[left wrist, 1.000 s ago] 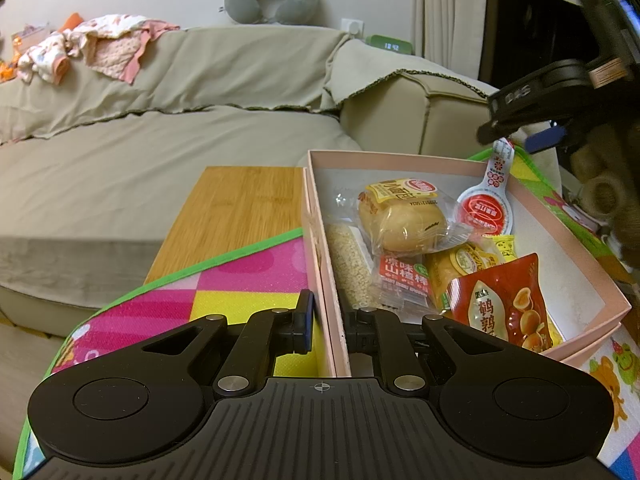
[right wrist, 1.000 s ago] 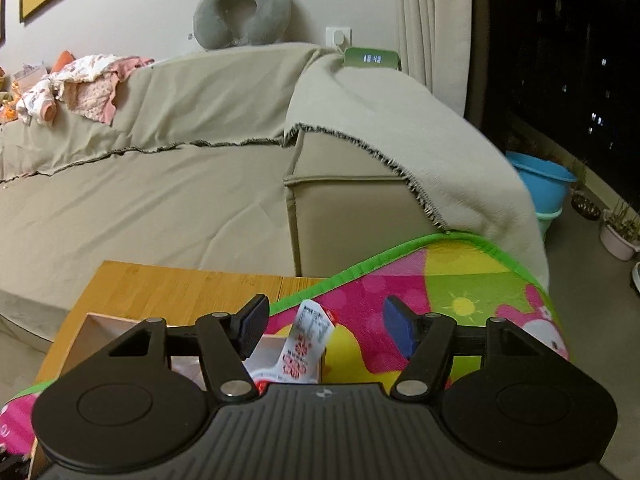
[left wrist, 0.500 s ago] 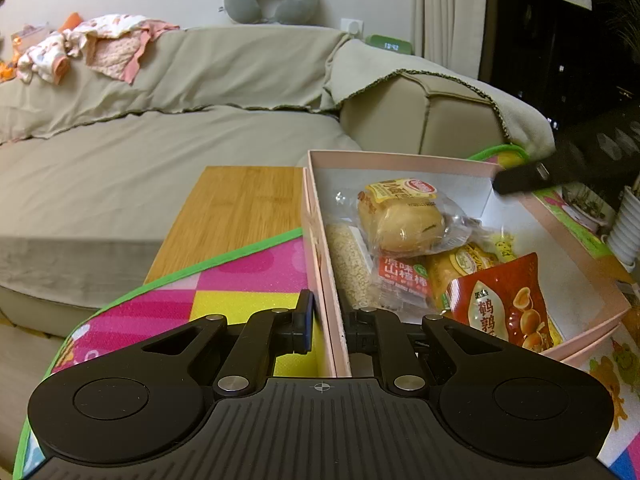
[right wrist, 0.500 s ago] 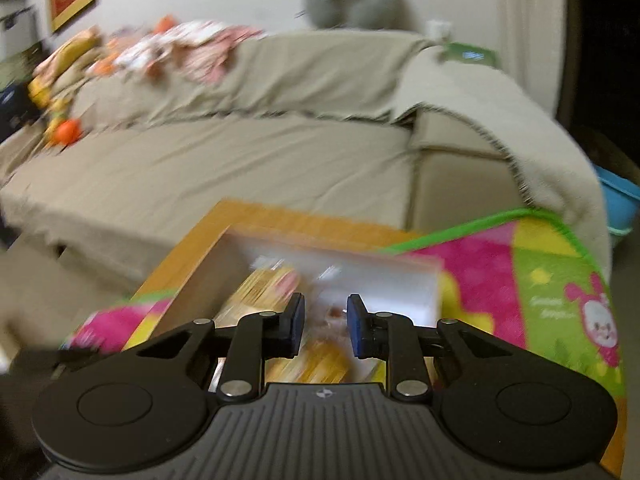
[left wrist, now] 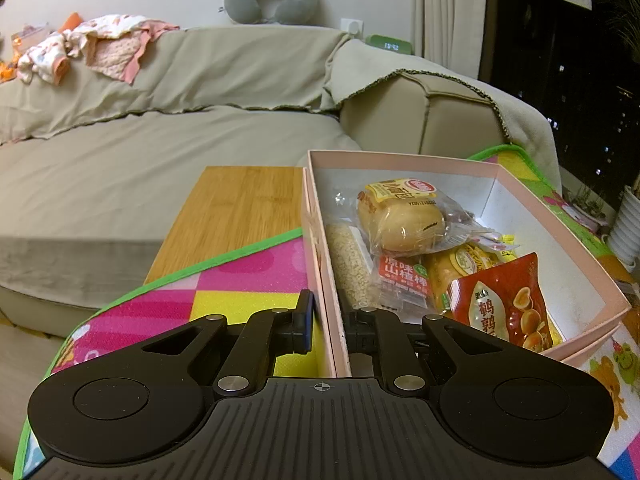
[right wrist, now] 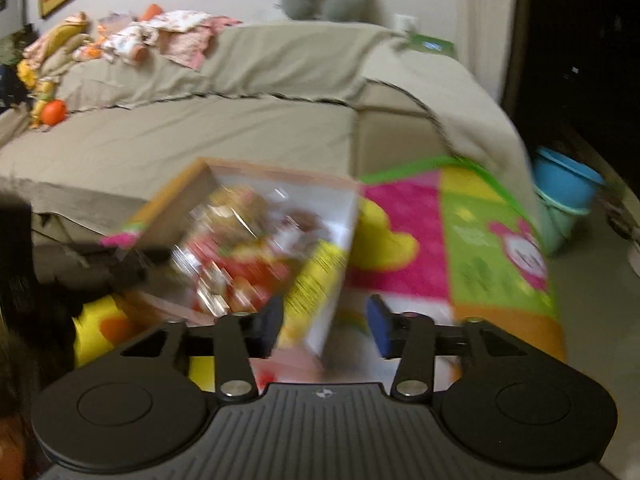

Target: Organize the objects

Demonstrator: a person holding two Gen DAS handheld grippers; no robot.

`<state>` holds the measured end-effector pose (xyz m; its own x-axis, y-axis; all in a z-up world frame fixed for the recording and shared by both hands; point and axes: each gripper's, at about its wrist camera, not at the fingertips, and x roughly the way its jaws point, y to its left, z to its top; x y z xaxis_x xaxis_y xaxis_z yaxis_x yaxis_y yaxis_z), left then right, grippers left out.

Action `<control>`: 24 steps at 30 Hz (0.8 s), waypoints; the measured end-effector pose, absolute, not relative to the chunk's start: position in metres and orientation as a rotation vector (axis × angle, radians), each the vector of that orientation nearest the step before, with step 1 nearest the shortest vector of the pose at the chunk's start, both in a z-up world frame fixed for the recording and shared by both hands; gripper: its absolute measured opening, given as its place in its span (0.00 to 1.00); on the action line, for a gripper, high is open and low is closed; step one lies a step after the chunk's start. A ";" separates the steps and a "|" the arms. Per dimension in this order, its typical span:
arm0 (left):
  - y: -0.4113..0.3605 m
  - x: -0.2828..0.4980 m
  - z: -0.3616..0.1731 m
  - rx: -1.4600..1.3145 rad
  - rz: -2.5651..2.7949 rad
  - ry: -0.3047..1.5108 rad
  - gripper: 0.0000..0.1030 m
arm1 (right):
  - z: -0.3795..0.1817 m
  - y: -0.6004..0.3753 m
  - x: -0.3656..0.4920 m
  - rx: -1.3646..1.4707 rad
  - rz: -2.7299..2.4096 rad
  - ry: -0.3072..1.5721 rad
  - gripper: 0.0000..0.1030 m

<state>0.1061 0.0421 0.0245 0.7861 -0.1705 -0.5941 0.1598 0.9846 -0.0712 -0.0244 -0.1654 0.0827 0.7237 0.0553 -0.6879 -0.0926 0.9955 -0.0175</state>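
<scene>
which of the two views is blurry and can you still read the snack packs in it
Right wrist view: heavy motion blur, the pink box and its snack packs smeared, unreadable. Left wrist view: sharp, print on the red snack pack legible; fisheye bends the sofa edges.

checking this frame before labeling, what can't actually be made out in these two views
- Right wrist view: motion blur smears the snacks in the pink box; no packet is readable.
- Right wrist view: right gripper is open, but blur hides whether it touches the box.
- Left wrist view: left gripper straddles the pink box wall; its right finger hides the contact there.
- Left wrist view: red packet covers the yellow packets beneath.
</scene>
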 end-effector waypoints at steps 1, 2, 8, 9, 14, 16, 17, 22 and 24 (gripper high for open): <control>0.042 0.106 0.025 -0.017 -0.178 0.642 0.13 | 0.078 -0.172 -0.033 -0.051 0.056 0.766 0.55; 0.042 0.106 0.025 -0.017 -0.178 0.642 0.13 | 0.074 -0.179 -0.040 -0.051 0.029 0.775 0.56; 0.042 0.106 0.025 -0.017 -0.179 0.642 0.13 | 0.041 -0.220 -0.076 0.047 -0.109 0.870 0.70; 0.042 0.106 0.024 -0.017 -0.179 0.642 0.13 | 0.036 -0.226 -0.079 0.074 -0.130 0.884 0.73; 0.042 0.106 0.025 -0.018 -0.179 0.641 0.13 | 0.016 -0.244 -0.078 0.178 -0.168 0.918 0.77; 0.042 0.106 0.025 -0.018 -0.179 0.641 0.13 | 0.011 -0.245 -0.071 0.187 -0.179 0.914 0.79; 0.042 0.106 0.025 -0.018 -0.179 0.641 0.13 | 0.008 -0.245 -0.067 0.181 -0.182 0.907 0.79; 0.042 0.106 0.025 -0.017 -0.179 0.641 0.13 | -0.001 -0.237 -0.043 0.108 -0.197 0.867 0.84; 0.042 0.106 0.025 -0.017 -0.179 0.641 0.13 | -0.003 -0.231 -0.036 0.073 -0.185 0.845 0.84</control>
